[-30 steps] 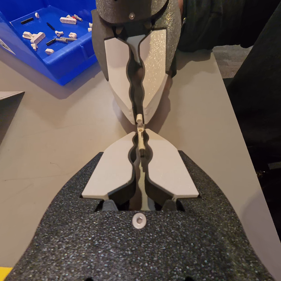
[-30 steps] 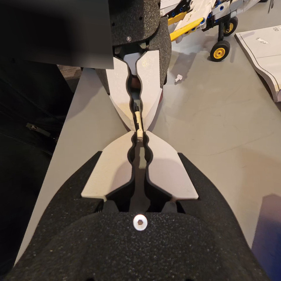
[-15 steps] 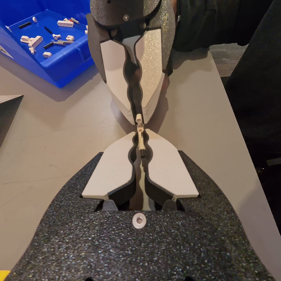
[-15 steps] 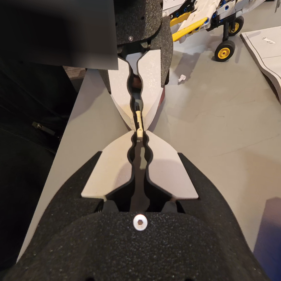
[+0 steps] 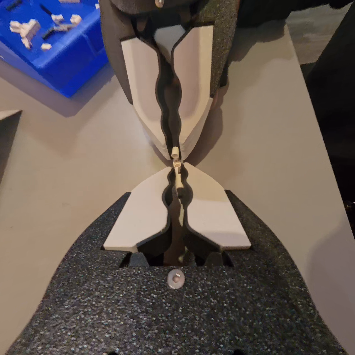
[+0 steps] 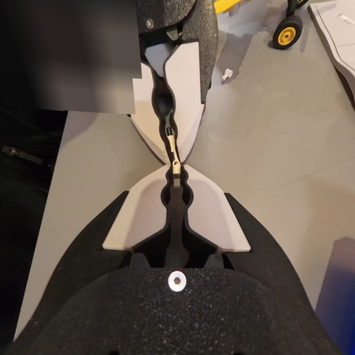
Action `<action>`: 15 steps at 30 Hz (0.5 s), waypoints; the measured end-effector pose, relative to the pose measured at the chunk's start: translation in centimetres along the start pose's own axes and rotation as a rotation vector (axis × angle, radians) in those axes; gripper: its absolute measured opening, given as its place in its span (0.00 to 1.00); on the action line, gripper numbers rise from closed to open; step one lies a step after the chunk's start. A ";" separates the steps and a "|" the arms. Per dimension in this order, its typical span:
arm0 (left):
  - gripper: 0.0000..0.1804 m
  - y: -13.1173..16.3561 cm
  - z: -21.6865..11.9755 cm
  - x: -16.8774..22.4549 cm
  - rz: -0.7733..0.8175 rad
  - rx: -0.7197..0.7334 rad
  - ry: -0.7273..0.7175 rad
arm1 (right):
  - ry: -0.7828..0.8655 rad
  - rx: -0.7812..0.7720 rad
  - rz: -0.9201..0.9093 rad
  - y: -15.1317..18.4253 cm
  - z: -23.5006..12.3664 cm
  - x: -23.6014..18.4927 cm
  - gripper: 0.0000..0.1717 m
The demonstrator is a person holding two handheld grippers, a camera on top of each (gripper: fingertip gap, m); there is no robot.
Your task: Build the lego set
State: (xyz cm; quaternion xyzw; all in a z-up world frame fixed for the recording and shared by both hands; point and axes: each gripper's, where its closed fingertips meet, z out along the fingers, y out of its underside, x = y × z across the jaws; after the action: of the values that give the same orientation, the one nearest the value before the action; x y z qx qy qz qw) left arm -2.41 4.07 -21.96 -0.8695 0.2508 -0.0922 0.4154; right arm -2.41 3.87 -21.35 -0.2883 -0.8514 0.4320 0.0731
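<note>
Your left gripper [image 5: 177, 165] pinches a cream connector rod [image 5: 178, 177]; your right gripper [image 6: 176, 169] clamps a small cream sleeve [image 6: 176, 169], tip to tip above the desk [image 5: 57, 153]. No writing is readable.

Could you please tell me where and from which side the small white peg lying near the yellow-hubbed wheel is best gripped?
The small white peg lies flat and slantwise on the table, free on both long sides, so probably grip across its middle from straight above, jaws crosswise to its length.
</note>
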 end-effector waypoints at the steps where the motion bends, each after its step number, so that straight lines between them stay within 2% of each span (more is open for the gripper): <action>1: 0.03 0.2 0.1 -0.1 -0.012 -0.020 -0.001 | 0.010 -0.017 -0.003 0.2 0.2 0.1 0.04; 15: 0.04 1.2 0.1 -0.2 -0.038 -0.096 -0.011 | 0.013 -0.029 -0.042 -0.2 0.9 0.2 0.04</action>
State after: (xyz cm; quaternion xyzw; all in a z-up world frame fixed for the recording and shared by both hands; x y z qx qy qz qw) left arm -2.97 3.59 -22.92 -0.8935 0.2360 -0.0832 0.3729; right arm -2.97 3.32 -21.77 -0.2743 -0.8630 0.4160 0.0834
